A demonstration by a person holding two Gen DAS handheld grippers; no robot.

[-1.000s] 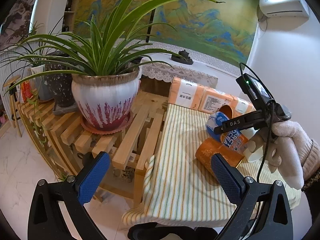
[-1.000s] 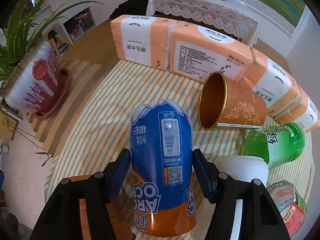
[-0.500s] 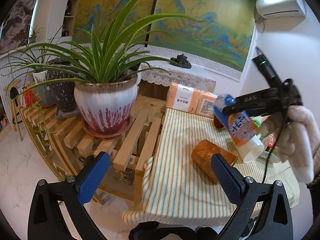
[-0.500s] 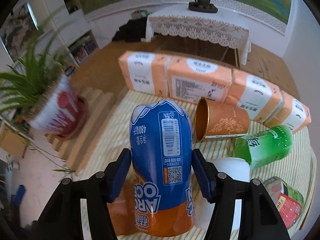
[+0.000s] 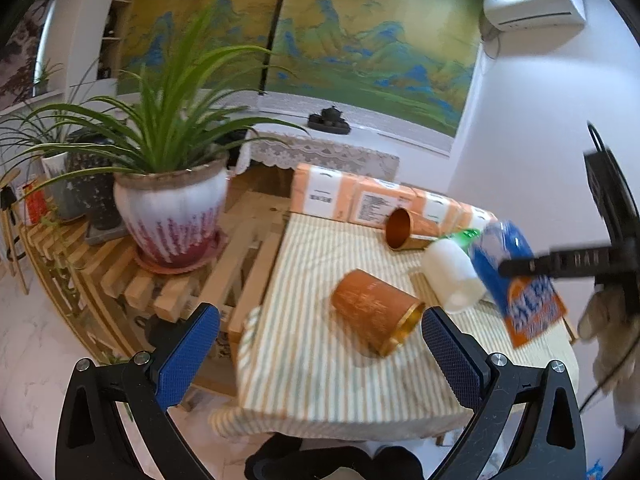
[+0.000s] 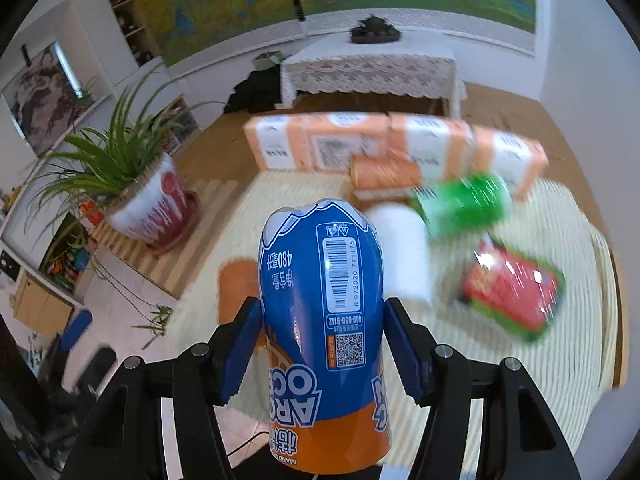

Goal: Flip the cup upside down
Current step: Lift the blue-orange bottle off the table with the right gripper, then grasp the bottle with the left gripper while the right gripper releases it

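The right claw is clamped on a blue and orange cup, its blue pads pressing both sides of the body, and holds it in the air above the tabletop with the rounded blue end pointing away from the camera and the orange end nearest it. In the left wrist view the same cup hangs tilted at the right edge, blue end uppermost, gripped by the right claw with a gloved hand behind it. The left claw is spread wide with nothing between its pads, hovering near the front edge of the striped tabletop. An orange tumbler lies on its side near that edge, its gold rim facing the camera. Further back a second orange tumbler also lies on its side, beside a white cup and a green bottle. Orange tissue packs line the far edge. A potted plant stands on a wooden rack to the left. A red packet lies blurred on the cloth in the right wrist view.
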